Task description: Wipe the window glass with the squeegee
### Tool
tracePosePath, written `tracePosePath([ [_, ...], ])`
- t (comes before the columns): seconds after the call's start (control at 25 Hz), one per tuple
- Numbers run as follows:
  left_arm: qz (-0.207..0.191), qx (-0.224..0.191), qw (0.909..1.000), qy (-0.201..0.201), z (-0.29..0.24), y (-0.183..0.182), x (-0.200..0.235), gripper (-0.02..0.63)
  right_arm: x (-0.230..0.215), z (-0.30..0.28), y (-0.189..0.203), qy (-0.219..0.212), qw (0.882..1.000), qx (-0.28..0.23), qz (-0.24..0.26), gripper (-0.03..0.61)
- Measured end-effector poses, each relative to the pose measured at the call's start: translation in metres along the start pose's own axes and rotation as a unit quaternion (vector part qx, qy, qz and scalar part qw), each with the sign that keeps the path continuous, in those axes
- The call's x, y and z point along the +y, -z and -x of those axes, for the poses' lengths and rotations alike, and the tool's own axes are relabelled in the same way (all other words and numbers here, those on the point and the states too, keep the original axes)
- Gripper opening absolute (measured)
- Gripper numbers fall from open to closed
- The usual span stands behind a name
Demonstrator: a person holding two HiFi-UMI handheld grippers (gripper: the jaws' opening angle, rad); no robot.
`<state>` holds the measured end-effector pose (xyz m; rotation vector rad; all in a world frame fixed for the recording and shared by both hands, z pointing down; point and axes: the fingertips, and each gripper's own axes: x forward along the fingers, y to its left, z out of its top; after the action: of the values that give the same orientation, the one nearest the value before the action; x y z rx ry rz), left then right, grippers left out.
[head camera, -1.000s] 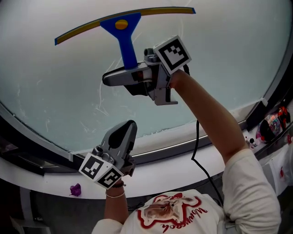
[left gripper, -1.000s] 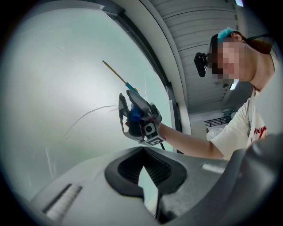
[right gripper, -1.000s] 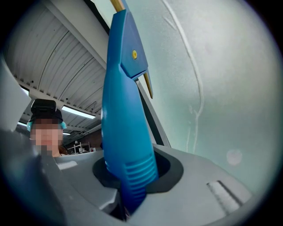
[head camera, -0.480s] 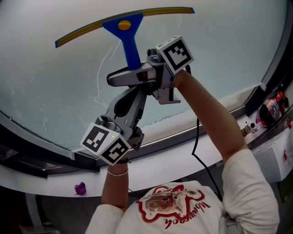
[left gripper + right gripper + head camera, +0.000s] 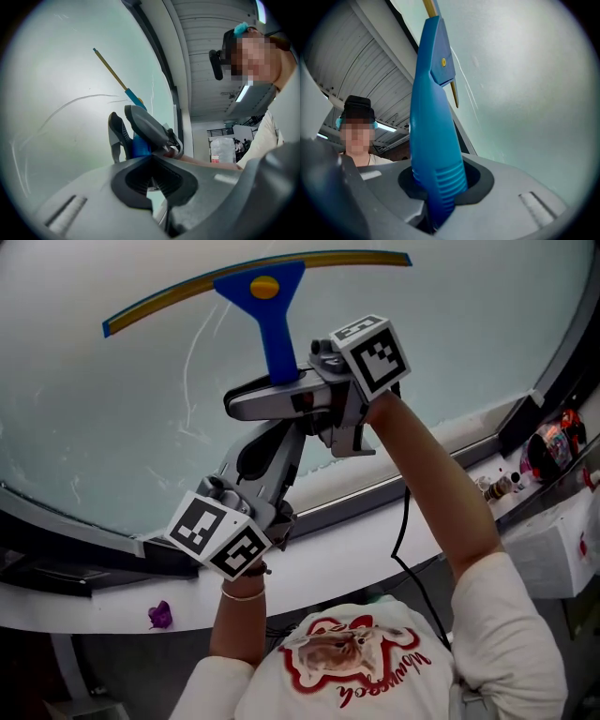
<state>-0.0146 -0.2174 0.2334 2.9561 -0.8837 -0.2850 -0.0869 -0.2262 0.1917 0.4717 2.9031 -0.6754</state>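
Observation:
The squeegee has a blue handle and a long yellow blade lying against the window glass. My right gripper is shut on the handle, which stands up between its jaws; they have just eased slightly wider with the handle still gripped. My left gripper points up just beneath the right one, jaws together and nothing in them. In the left gripper view the right gripper, the blue handle and the blade are straight ahead.
Thin curved streaks mark the glass. A dark frame and a white sill run below the window. Small bottles and clutter sit at the right end, a purple scrap lies lower left, and a black cable hangs from the right gripper.
My left gripper rose from the sill to just under the right gripper, then held there. The right gripper and squeegee came slightly down the glass.

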Motion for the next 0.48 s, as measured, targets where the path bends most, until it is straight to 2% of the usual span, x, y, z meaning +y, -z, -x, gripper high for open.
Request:
tracePosePath([
  [0.12, -0.002, 0.023, 0.9997, -0.01, 0.001, 0.01, -0.004, 0.0, -0.003, 0.003, 0.01, 0.004, 1.0, 0.002, -0.007, 0.094],
  [0.36, 0.013, 0.011, 0.9994, -0.029, 0.004, 0.025, -0.004, 0.0, -0.008, 0.006, 0.029, 0.002, 1.0, 0.016, -0.018, 0.089],
  [0.48, 0.026, 0.018, 0.999, -0.031, 0.003, 0.039, -0.005, 0.0, -0.013, 0.011, 0.043, 0.008, 0.999, 0.032, -0.026, 0.087],
])
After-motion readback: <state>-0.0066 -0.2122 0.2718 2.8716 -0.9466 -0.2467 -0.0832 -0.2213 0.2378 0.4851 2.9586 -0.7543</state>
